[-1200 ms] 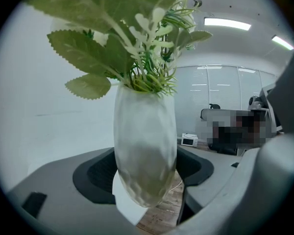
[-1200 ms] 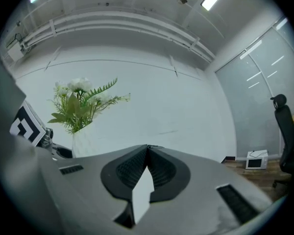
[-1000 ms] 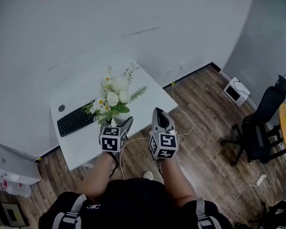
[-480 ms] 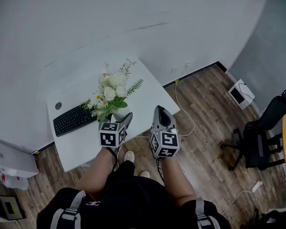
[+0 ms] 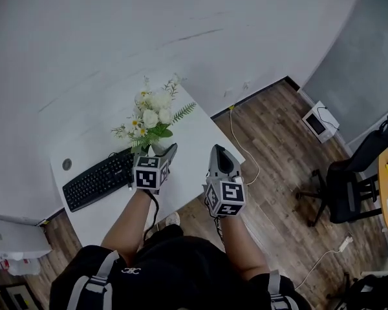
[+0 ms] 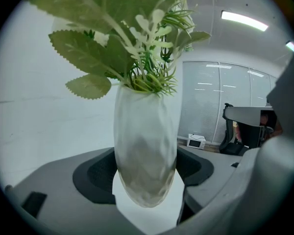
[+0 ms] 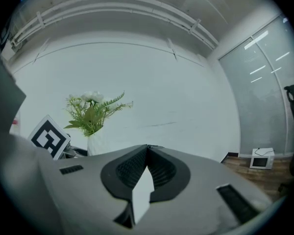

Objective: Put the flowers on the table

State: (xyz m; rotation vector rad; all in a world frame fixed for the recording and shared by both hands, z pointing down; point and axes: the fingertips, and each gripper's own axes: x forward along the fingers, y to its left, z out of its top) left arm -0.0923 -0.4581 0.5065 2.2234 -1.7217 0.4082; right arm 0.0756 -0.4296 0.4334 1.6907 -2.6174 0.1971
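Two hand-held grippers: the left hand-held gripper (image 5: 164,154) is clamped on the vase (image 6: 147,146); the right hand-held gripper (image 5: 218,155) has its jaws together on nothing and is held just right of the left one.
Flowers: white blooms and green sprigs (image 5: 152,113) stand upright in the vase, over the white counter (image 5: 200,134), just beyond the keyboard (image 5: 97,179).
Contact: the vase base looks clear of the counter in the left gripper view; the head view cannot confirm it.
Grip point: one pad sits on each side of the vase's lower belly.
Handling, judged: the vase is probably ceramic or glass, so stiff, smooth and breakable, and its tapered bottom could slide between the pads. The bouquet is top-heavy with soft stems, which are no place to hold.
Step, judged: set-down not yet done; keep the vase upright and release only once the base sits flat.
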